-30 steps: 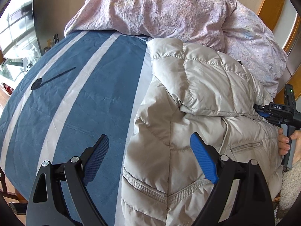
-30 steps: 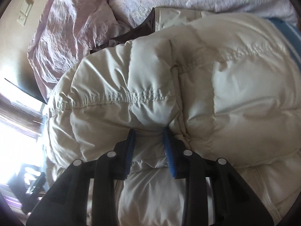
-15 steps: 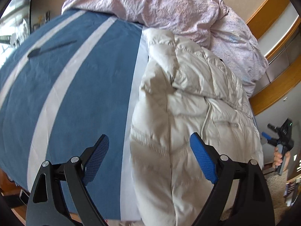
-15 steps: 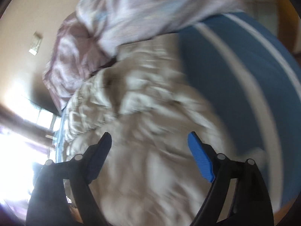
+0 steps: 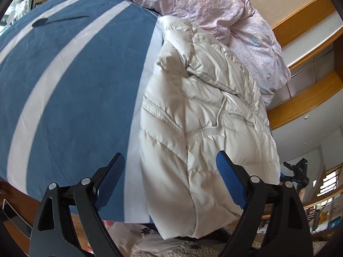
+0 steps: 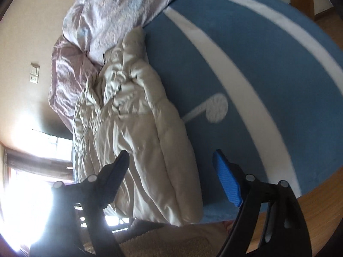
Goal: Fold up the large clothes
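A cream puffer jacket [image 5: 203, 115] lies folded lengthwise on the bed, its hem hanging over the near edge; it also shows in the right wrist view [image 6: 137, 132]. My left gripper [image 5: 171, 180] is open and empty, held back from the bed edge with the jacket's hem between and beyond its fingers. My right gripper [image 6: 171, 171] is open and empty, off the foot of the bed near the jacket's hem. The right gripper also shows far right in the left wrist view [image 5: 298, 171].
The bed has a blue cover with white stripes [image 5: 64, 81], also in the right wrist view [image 6: 246, 64]. A crumpled pink duvet [image 5: 214, 4] is heaped at the head. Wooden frame and shelving [image 5: 304, 98] stand to the right. Beige carpet [image 6: 163, 244] lies below.
My right gripper let go of the jacket's folded edge, opened, and pulled back off the bed. My left gripper drew back toward the foot of the bed. The jacket now lies still.
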Tool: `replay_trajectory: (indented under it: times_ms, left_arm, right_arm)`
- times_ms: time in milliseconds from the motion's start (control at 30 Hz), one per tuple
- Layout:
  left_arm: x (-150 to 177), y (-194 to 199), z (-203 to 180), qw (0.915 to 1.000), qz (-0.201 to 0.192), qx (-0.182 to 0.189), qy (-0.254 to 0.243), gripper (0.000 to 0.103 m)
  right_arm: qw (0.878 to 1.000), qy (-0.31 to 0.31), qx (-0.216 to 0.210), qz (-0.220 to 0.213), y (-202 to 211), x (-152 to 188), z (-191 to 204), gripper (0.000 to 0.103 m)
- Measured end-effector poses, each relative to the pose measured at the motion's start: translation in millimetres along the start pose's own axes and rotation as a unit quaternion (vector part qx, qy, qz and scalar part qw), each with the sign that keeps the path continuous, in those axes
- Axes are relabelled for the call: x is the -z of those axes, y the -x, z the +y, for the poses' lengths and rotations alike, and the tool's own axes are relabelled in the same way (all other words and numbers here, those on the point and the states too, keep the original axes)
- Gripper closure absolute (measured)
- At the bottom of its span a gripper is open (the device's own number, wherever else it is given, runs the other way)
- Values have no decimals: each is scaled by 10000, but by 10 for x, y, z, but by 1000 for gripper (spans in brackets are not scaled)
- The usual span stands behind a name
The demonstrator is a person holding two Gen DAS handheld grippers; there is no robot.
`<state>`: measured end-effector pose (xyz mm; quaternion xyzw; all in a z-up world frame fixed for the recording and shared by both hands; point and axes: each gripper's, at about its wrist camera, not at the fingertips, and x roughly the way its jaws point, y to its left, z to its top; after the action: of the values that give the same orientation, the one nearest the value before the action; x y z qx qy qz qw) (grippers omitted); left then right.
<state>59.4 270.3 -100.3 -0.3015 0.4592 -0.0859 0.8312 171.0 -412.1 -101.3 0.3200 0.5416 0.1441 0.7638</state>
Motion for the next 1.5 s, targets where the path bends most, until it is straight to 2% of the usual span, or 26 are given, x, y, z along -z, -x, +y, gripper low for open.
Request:
replay_trajectory:
  times_ms: [133,433,733,900,1067,1233,1433,1467,1500]
  left_arm:
    - [74,-59,16,9997,136,162,125,20]
    - [237,-71,3,9969,166,685,347,24]
    - [476,-90,7,9888,269,1302,677,28]
    - [500,-142,-44,9880,254,1295,796,33]
    - [507,-175,-67,9898,273,1136,813,46]
    - [522,-183,7,9892,256,1044,992,67]
    - [528,-185,-31,9917,239,921,865,68]
    - [525,-185,-35,9916,243,931,868,68]
    - [524,-187,-34,9915,243,928,882,68]
  right_arm:
    - [9998,-10,-92,153,-91,55,-10,26]
    - [9986,252,-283,376,-212,140,121,36]
    - [9956,619,-426,563,-246,256,201,37]
    - [9942,751,-446,628,-275,320,265,39]
    - [9946,689,-450,625,-260,354,222,48]
    - [9942,659,-517,675,-258,397,200,52]
    - [9940,696,-501,684,-261,417,229,52]
    - [9938,705,-496,699,-269,430,247,53]
    - [9941,704,-458,691,-283,449,270,59]
